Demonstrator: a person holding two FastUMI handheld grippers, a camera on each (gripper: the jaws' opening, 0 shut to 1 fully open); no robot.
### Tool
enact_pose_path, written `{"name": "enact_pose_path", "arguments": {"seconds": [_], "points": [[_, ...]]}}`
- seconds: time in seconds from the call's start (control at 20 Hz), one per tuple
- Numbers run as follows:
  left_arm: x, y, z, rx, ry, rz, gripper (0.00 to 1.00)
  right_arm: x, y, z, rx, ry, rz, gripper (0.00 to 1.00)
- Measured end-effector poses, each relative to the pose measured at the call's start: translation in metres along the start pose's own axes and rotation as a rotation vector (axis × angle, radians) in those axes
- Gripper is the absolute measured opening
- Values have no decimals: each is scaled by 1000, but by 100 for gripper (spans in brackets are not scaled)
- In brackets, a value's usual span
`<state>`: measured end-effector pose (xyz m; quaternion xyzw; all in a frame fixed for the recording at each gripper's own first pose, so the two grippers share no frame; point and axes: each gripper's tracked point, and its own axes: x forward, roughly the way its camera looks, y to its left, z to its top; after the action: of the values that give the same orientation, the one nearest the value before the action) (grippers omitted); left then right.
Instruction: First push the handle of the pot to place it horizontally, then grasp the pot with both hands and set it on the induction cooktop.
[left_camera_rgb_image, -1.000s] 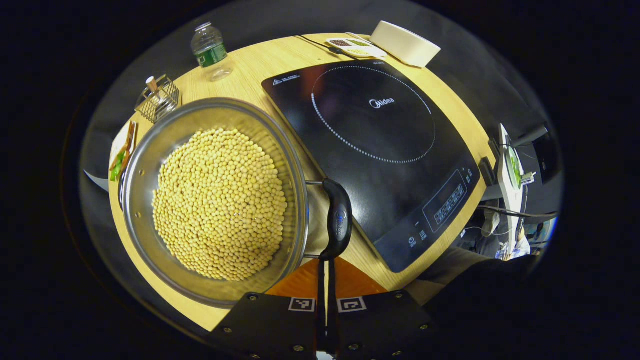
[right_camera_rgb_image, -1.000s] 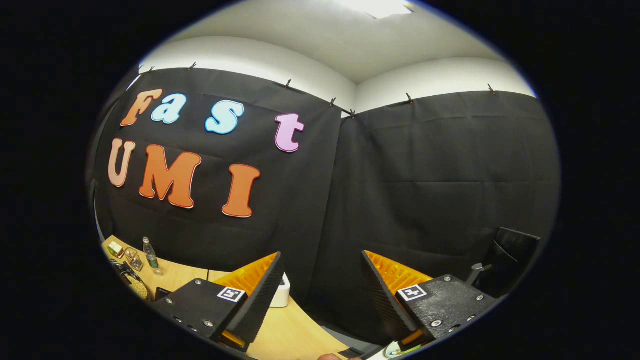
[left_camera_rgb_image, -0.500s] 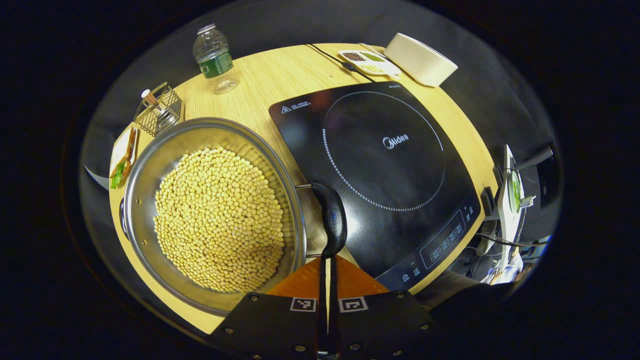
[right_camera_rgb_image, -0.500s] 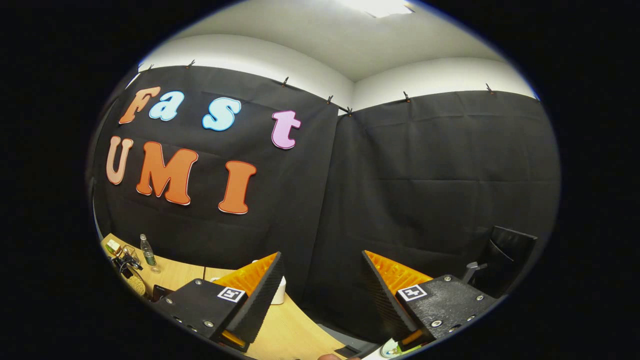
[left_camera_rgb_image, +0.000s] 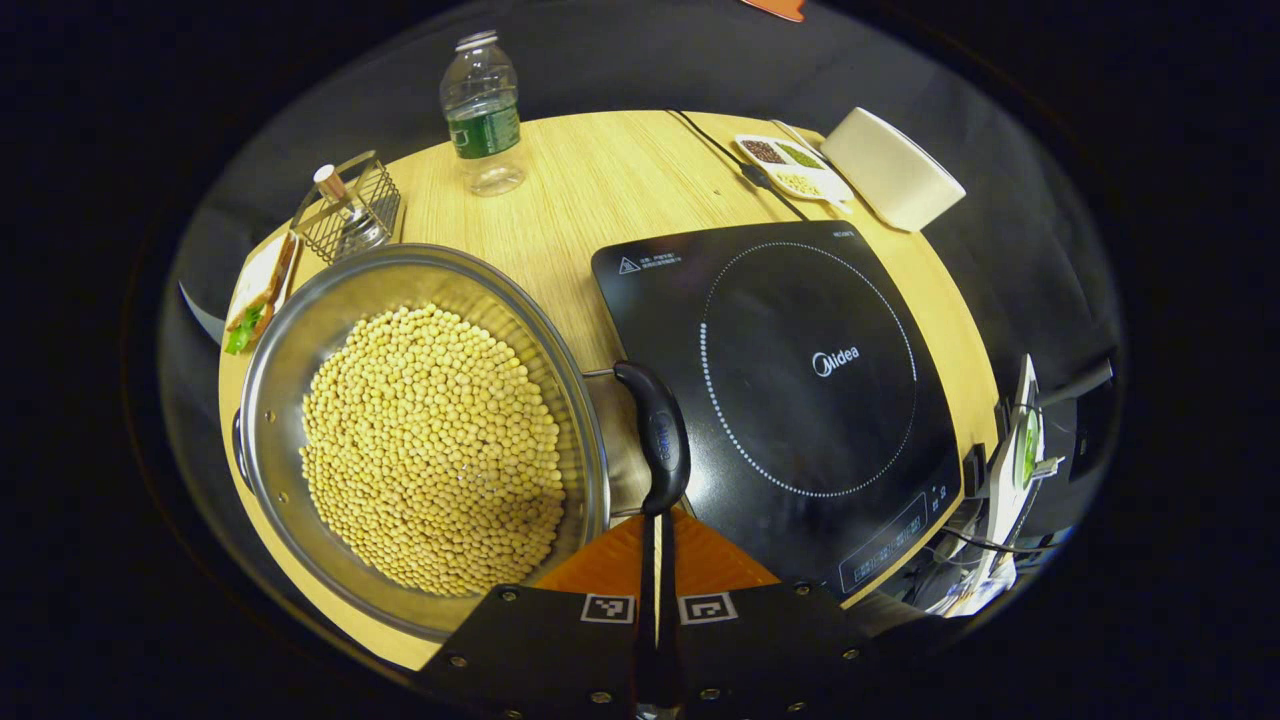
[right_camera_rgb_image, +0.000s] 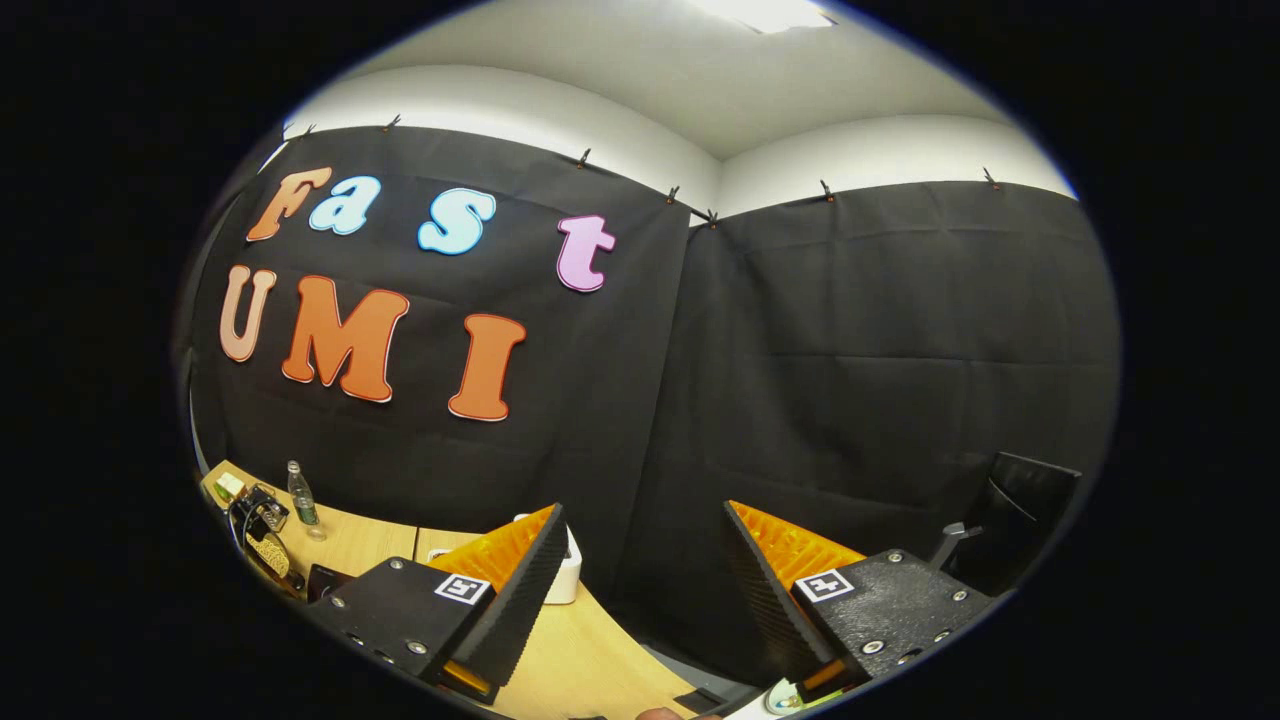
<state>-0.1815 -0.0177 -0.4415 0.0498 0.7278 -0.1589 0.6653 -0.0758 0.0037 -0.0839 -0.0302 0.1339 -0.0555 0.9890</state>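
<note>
Pot (left_camera_rgb_image: 420, 440) full of beans sits on the bench (left_camera_rgb_image: 610, 180), right beside the induction cooktop (left_camera_rgb_image: 790, 390). Left gripper (left_camera_rgb_image: 657, 525) is pinched closed, tips at the pot's black handle (left_camera_rgb_image: 655, 435). Right gripper (right_camera_rgb_image: 640, 580) is spread wide, up off the bench. Water bottle (left_camera_rgb_image: 483, 110) and wire basket (left_camera_rgb_image: 345, 205) sit behind the pot; cooktop surface is bare.

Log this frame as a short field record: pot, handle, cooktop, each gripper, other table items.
pot: steel pot, full of yellow beans, on the wooden table, left of the cooktop
handle: black handle, just ahead of the left gripper's fingertips
cooktop: black induction cooktop, nothing on it
left gripper: left gripper, fingers together, tips at the handle's near end
right gripper: right gripper, fingers apart, holding nothing, facing the booth wall
other items: water bottle, wire basket, white box
</note>
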Motion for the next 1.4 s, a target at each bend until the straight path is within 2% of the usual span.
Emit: {"name": "enact_pose_path", "arguments": {"seconds": [0.5, 0.85, 1.05, 1.4], "points": [[18, 4, 21, -46, -78, 33, 1, -2, 5, -9, 9, 20, 17, 95], [-3, 11, 21, -95, -138, 18, 1, 7, 28, -18, 26, 54, 68, 95], [-27, 29, 15, -127, -187, 17, 2, 18, 68, -20, 36, 63, 138, 95], [-78, 115, -6, -151, -276, 200, 2, 26, 184, -35, 39, 125, 357, 95]]}}
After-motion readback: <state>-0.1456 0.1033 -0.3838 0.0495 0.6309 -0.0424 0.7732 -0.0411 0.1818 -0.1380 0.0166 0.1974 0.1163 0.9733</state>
